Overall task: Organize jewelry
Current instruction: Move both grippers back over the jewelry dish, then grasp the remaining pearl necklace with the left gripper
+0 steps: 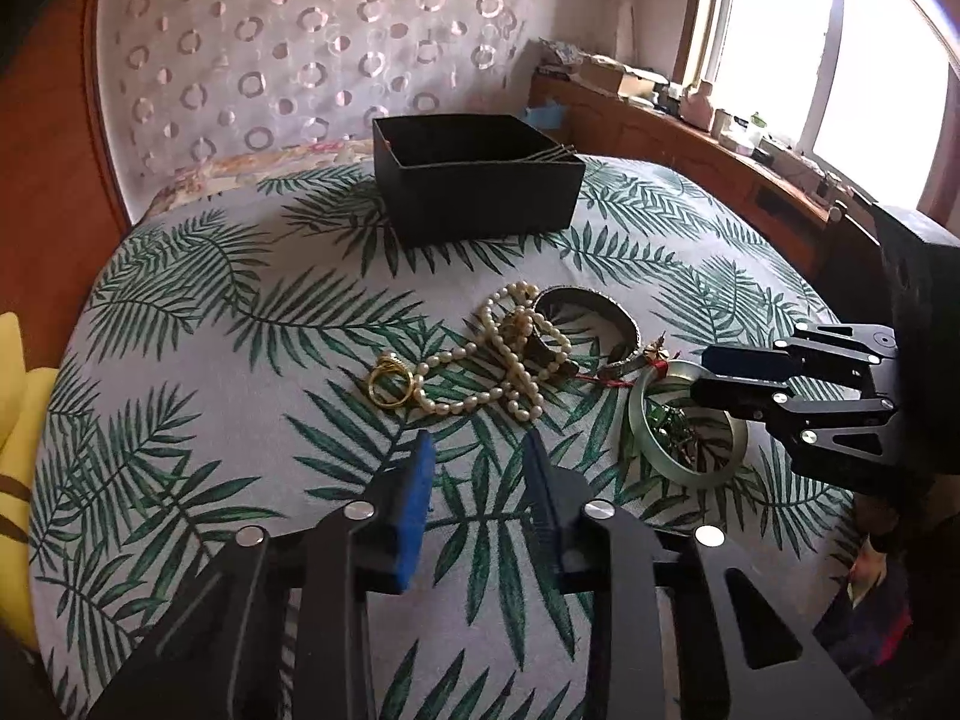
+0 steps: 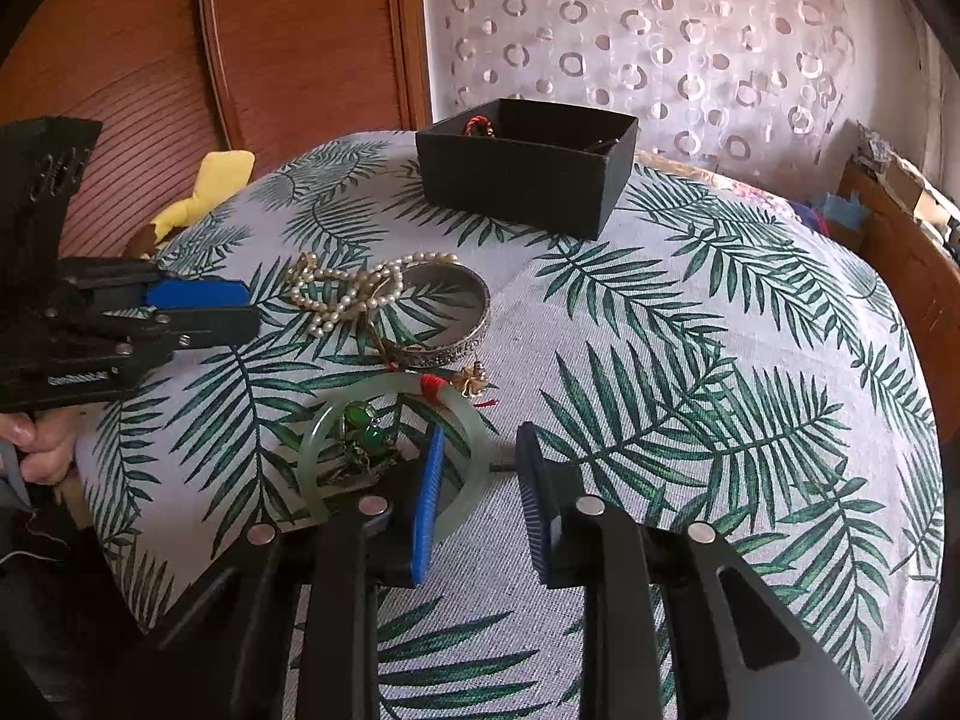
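While my left gripper (image 1: 480, 450) hangs with jaws parted around nothing, short of the pearl necklace (image 1: 510, 354) and gold ring (image 1: 393, 381), my right gripper (image 2: 480, 450) straddles the green bangle (image 2: 468, 420), pads not pressing it; the silver bangle (image 2: 456, 324) lies beyond; the black box (image 2: 528, 162) sits farther back on the leaf-print cloth (image 2: 720, 360).

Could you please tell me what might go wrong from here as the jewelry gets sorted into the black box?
1. The right hand-held gripper straddles the rim of the jade bangle; lifting it could drag the green pendant pieces lying inside the ring, or the red thread tied to it.
2. The pearl necklace lies tangled over the silver bangle, so pulling one may tow the other.
3. The left hand-held gripper hangs empty short of the gold rings, small and easy to miss.
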### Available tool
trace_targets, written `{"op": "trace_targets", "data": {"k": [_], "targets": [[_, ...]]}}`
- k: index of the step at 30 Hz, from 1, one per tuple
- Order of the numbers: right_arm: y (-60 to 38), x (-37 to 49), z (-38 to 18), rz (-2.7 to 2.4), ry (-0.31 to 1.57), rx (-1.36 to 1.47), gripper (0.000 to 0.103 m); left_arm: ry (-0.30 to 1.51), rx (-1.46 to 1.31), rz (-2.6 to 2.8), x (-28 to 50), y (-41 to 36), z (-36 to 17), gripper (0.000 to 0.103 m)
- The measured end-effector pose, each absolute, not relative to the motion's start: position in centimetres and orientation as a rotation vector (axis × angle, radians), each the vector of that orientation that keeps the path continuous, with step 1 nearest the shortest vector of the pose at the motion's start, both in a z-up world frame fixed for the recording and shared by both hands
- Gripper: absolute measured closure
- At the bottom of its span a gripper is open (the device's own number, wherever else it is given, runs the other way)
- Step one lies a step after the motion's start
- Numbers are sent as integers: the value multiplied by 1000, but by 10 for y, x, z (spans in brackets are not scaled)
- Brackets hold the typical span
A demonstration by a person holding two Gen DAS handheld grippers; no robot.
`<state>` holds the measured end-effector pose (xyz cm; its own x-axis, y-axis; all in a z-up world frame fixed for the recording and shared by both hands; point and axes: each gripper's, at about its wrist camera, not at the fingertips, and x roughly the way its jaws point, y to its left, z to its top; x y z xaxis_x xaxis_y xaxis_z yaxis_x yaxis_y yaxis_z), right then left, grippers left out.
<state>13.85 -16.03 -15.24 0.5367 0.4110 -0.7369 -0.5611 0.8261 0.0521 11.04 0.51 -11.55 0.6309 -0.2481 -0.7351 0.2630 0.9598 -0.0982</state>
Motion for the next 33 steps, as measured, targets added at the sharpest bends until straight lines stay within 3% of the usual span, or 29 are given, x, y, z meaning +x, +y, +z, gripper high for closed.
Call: {"op": "trace_targets", "data": {"k": [21, 26, 33], "targets": [[-164, 141, -152, 586, 825, -170, 78, 874, 50, -327, 153, -26, -125, 81], [-164, 140, -152, 581, 822, -179, 78, 862, 37, -360, 150, -24, -123, 99], [-163, 140, -153, 581, 822, -181, 78, 799, -21, -326, 131, -3, -101, 99]]}}
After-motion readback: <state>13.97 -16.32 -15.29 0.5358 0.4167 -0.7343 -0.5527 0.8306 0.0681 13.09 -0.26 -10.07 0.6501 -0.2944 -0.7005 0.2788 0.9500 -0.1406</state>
